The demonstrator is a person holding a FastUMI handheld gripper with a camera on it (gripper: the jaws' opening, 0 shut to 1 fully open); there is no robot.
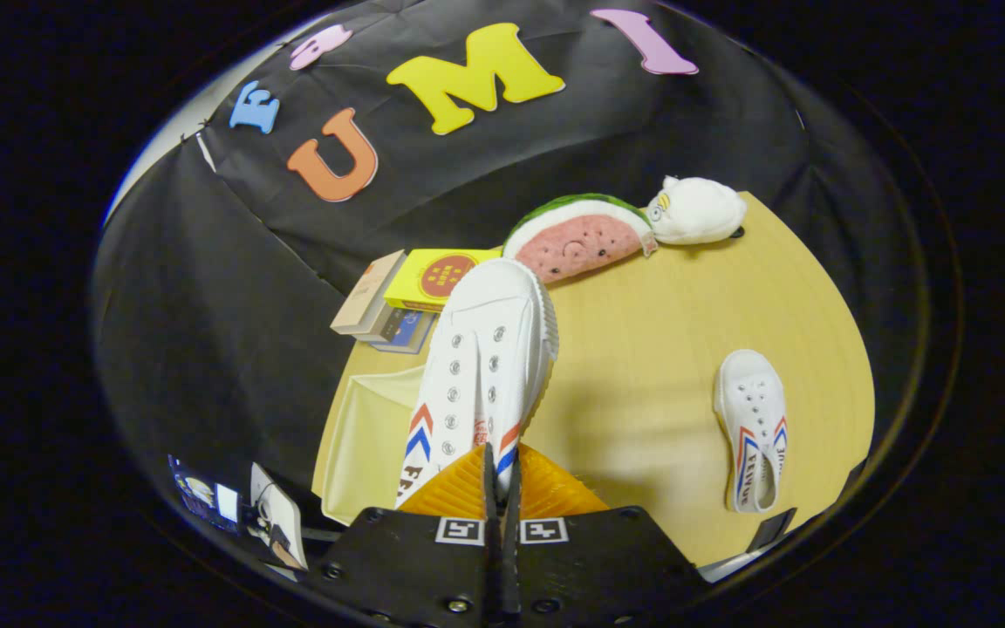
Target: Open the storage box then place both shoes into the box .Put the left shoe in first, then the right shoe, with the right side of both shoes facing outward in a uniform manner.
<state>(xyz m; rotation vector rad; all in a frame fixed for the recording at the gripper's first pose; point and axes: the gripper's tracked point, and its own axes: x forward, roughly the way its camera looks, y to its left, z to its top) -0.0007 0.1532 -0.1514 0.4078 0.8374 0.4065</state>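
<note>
Far left, off the table (642, 349), some small printed cards (241, 510) lie low beside the gripper body. Next, at the table's left edge, the storage box (363, 445), pale, open side showing its inside wall. Behind it at the far-left corner: a stack of books (393, 305), yellow one on top, leaning vs the booth cloth. Centre: gripper (500, 471), fingers pressed tog. & clamped on the heel end of a white shoe (485, 366) w/ red/blue chevrons; the shoe sticks out fwd from the fingers, toe pointing toward the books, lifted over the box's right edge. Can't tell if it's the left or right shoe. Along the far edge, right of the books: watermelon plush (577, 240), then a white plush (699, 209) touching its right tip. Near the right edge, well apart from the gripper: second white shoe (754, 427), flat on the table, opening up.
</note>
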